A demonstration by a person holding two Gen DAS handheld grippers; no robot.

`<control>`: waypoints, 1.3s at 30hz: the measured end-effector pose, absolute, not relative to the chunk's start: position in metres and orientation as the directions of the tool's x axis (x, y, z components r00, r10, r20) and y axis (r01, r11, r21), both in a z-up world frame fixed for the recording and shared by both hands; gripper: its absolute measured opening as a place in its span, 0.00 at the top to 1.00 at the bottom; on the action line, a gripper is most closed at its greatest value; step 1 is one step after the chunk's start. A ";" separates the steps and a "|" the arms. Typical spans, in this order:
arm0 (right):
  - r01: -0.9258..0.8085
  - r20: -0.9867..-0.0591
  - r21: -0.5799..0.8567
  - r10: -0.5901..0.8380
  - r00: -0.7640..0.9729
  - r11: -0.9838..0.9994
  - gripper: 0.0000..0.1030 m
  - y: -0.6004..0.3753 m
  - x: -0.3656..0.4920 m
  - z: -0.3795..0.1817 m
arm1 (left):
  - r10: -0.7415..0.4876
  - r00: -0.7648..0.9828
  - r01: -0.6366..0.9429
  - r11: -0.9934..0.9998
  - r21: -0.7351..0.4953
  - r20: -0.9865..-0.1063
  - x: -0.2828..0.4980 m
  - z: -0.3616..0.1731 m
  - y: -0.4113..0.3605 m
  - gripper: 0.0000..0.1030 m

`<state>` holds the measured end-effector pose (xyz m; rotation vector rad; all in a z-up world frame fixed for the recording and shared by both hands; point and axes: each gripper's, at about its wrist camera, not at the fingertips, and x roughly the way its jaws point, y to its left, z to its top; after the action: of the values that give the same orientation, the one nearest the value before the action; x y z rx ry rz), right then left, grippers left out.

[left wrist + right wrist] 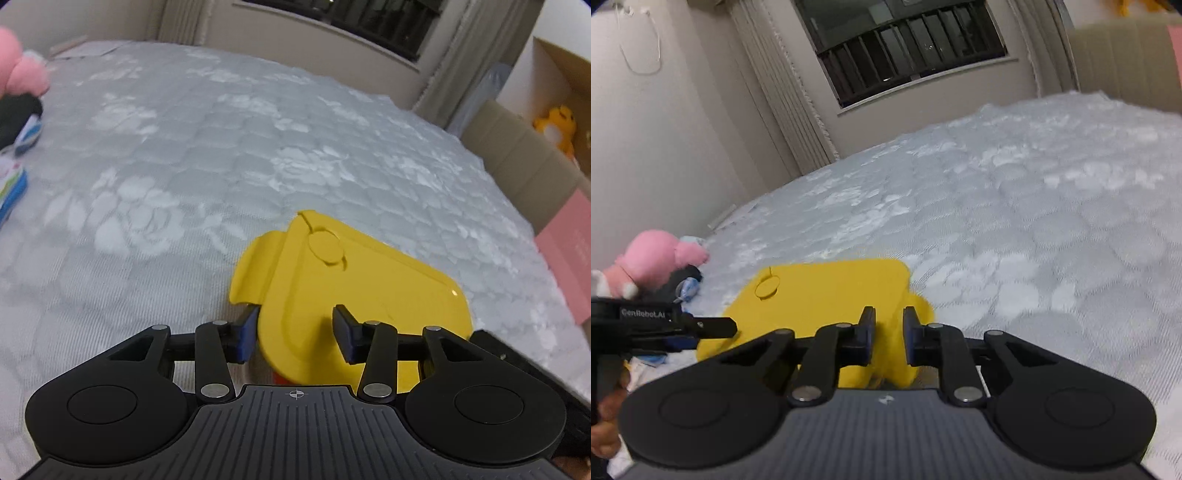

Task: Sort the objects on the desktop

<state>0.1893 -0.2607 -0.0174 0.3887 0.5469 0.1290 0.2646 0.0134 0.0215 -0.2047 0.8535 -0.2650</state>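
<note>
A flat yellow plastic case (369, 280) with a round dimple and a curved flap lies tilted over the grey quilted bed. My left gripper (295, 334) is shut on its near end, and yellow plastic fills the space between the blue pads. In the right wrist view the yellow case (827, 291) spreads out ahead. My right gripper (889, 334) is shut on a narrow yellow part at the case's near right corner. The left gripper's fingers (713, 328) reach in from the left edge of that view. What the pads touch underneath is hidden.
A pink plush toy (653, 262) and dark and blue items (14, 125) lie at the bed's left side. A cardboard box (517, 158) with a yellow plush (557, 125) and a pink box (569, 254) stand at the right. A window (901, 48) is behind, and a hand (605, 417) shows at lower left.
</note>
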 end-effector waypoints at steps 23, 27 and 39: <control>0.038 -0.470 0.689 0.406 0.783 0.724 0.61 -0.294 0.184 -0.041 | -0.274 0.653 0.138 0.960 -0.244 -0.706 0.240 0.012 0.013 0.47; 0.020 -0.475 0.624 0.359 0.804 0.781 0.61 -0.290 0.199 -0.032 | -0.282 0.646 0.160 0.959 -0.235 -0.710 0.238 0.014 0.011 0.47; 0.020 -0.507 0.513 0.284 0.813 0.858 0.52 -0.281 0.185 -0.019 | -0.311 0.673 0.183 0.949 -0.256 -0.672 0.229 0.031 0.023 0.43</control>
<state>0.1854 -0.2809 -0.0190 0.5280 0.6106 0.1481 0.2289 0.0232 0.0309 -0.1727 0.7861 -0.2793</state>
